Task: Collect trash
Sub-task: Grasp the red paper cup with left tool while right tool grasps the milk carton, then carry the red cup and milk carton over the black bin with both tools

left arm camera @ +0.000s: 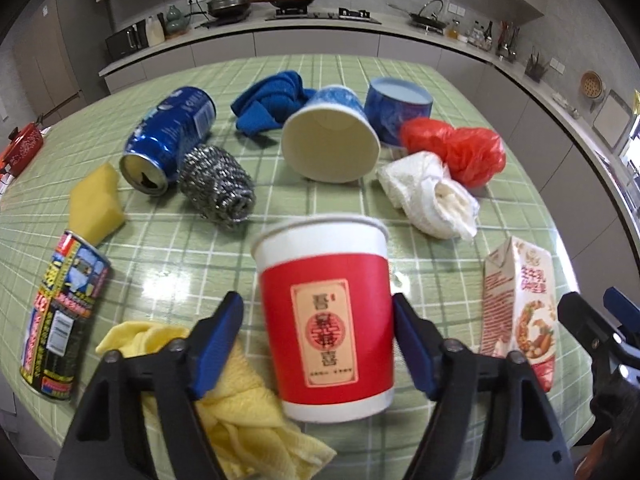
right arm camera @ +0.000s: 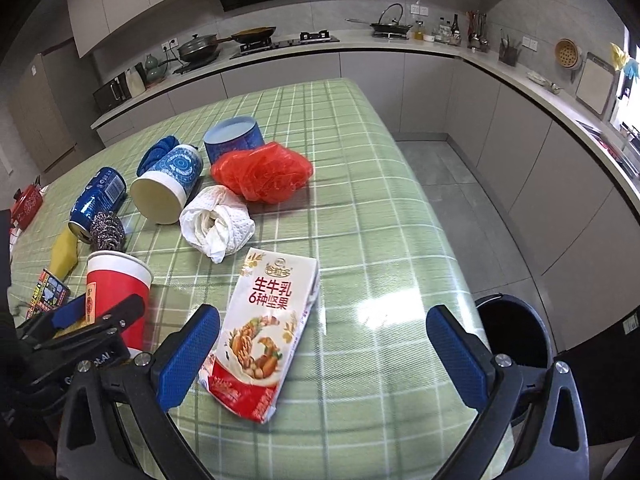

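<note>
**Left gripper** (left arm camera: pixel 318 344): We hold its jaws half-wide. The right pad looks to be touching the cup wall or just beside it; the left pad stands clear, with a gap. Not yet a grip, as we judge it.

**Red cup** (left arm camera: pixel 326 316): Upright between those jaws, long axis vertical, rim toward the far side. A yellow cloth (left arm camera: pixel 248 412) lies under and behind the left jaw.

**Carton** (right arm camera: pixel 260 332): Lies flat, long axis running away from the right gripper, slightly tilted toward its left jaw. Its near end sits just inside that jaw; most of the span to the right jaw is bare table (right arm camera: pixel 380 240).

**Right gripper** (right arm camera: pixel 324 352): We hold its jaws wide, with nothing between the pads.

**Bin** (right arm camera: pixel 516 332): Dark, open-mouthed, below the table edge, just beyond the right jaw.

**Relation that matters:** Each piece of trash has its own nearer hand, the cup the left and the carton the right. We judge the cup needs only a little more closing. The carton needs the right jaws shifted leftward to straddle its narrow width.
</note>
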Tool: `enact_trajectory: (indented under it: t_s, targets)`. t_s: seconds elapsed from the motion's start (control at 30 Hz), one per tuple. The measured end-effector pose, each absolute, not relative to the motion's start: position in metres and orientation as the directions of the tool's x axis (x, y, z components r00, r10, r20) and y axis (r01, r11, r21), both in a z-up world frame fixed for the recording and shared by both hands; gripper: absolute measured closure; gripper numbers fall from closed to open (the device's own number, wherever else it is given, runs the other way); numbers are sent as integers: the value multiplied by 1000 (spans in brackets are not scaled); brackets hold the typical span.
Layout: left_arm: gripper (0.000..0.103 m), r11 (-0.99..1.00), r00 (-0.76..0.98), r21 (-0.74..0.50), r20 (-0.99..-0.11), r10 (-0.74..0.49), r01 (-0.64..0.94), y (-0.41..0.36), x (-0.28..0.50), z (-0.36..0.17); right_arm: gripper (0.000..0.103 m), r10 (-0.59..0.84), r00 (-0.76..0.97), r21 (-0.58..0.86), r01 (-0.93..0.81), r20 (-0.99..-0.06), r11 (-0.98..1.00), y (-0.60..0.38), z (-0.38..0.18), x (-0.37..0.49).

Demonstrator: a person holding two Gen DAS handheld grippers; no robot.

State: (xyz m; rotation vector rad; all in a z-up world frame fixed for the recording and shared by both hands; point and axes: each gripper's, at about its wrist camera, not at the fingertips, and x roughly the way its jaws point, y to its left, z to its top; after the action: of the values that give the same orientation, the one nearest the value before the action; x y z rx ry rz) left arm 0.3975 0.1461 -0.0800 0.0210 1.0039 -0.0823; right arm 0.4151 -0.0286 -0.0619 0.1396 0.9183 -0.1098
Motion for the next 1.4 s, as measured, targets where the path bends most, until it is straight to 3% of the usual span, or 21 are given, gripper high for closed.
enact_trajectory:
  t_s: [0.5,0.53,0.63,0.67,0.7,0.93,1.4]
  targets:
    - [48,996,592,-46,-802,-81,74,159,380,-77,0,4,550,87,125,-835,988,-3,-97,440]
    - [48,996,593,-48,-801,-83,74,159,380,-77,4,5,550,86,123,-835,989,-2,-99,440]
    - [49,995,596,-55,-798,-92,80,160,380,-76,34,31,543,96,91,-839,991,1,-104,439]
    - [50,995,598,-56,-795,-96,85,159,379,-75,48,36,545,94,79,-837,992,2,-104,438]
    - [50,994,599,-56,-795,-99,89,158,378,-75,50,45,549,100,70,-835,993,1,-103,436]
    - [51,987,613,-85,-775,-153,139,149,369,-63,51,83,587,158,77,-805,984,-10,-87,415]
    - [51,924,575,-132,-749,-330,358,84,333,-49,51,-76,617,127,278,-783,952,-70,-58,333]
